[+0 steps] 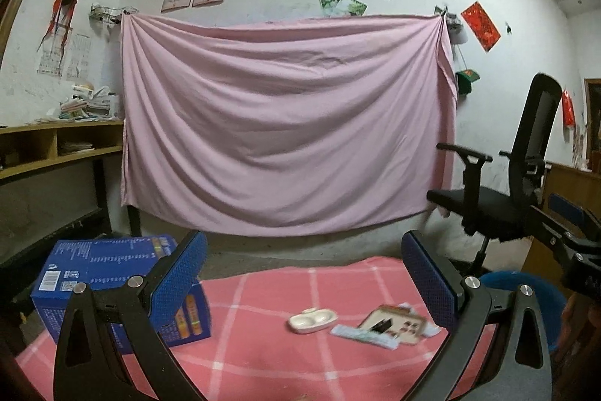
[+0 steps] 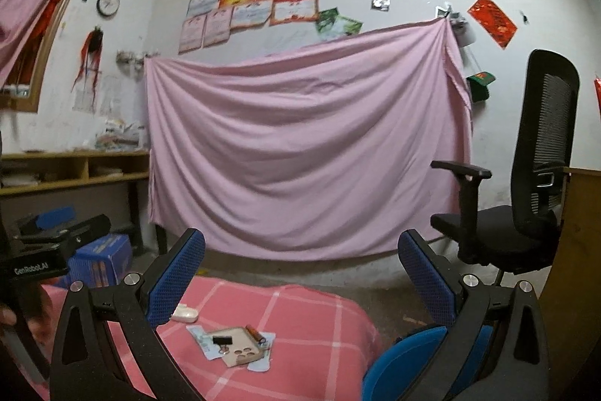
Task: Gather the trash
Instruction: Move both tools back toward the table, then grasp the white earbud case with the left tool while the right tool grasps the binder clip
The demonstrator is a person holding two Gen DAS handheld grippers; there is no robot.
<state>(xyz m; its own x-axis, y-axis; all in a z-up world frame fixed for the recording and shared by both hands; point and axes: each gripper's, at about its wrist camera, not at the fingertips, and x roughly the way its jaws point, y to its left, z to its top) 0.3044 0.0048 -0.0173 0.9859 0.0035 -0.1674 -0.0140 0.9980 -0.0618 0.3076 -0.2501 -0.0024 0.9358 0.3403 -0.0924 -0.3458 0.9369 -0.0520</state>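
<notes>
On a pink checked cloth (image 1: pixel 263 292) lie a white two-well plastic tray (image 1: pixel 312 320), a flat cardboard piece with a black binder clip on it (image 1: pixel 392 324), and pale blue wrappers (image 1: pixel 362 336). The same trash shows in the right wrist view: the cardboard (image 2: pixel 234 344), the clip (image 2: pixel 221 340), a small battery-like cylinder (image 2: pixel 254 332), and the white tray (image 2: pixel 184 313). My left gripper (image 1: pixel 304 269) is open and empty, held above and short of the trash. My right gripper (image 2: pixel 300 265) is open and empty, also above the cloth. The right gripper shows at the left view's right edge (image 1: pixel 567 232).
A blue printed cardboard box (image 1: pixel 112 284) stands on the cloth at the left. A blue round bin (image 2: pixel 409 359) sits low at the right. A black office chair (image 2: pixel 526 198) stands at the right, a pink sheet (image 1: pixel 285 123) hangs behind, wooden shelves (image 1: pixel 56 145) at left.
</notes>
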